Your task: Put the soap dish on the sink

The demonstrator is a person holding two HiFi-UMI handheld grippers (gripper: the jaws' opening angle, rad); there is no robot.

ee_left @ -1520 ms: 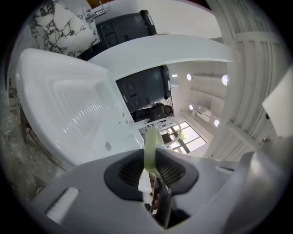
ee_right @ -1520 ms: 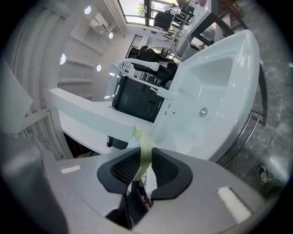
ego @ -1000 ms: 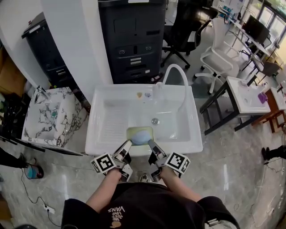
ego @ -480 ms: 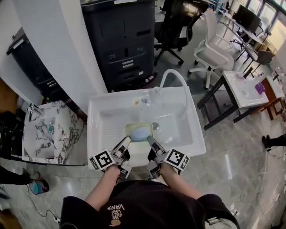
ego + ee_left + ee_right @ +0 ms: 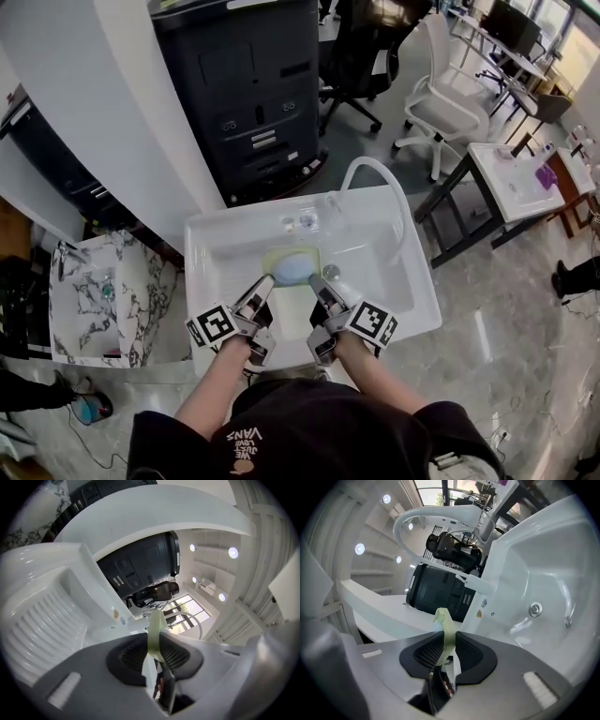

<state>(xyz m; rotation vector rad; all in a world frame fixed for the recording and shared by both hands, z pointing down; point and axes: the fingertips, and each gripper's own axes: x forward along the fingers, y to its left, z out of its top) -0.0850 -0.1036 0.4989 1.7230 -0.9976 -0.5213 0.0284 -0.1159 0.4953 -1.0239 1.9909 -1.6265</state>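
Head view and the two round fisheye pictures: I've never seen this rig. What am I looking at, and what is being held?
There is no robot. A person holds a two-fingered hand tool in each hand. The head view comes from a camera on the person's head, looking down. The other two pictures come from a camera riding on each tool, looking along its fingers. Below is a white sink with a curved tap. The left gripper and right gripper each pinch one side of a pale green soap dish, which carries a blue soap, over the basin. Each gripper view shows the dish's rim clamped between the fingers.
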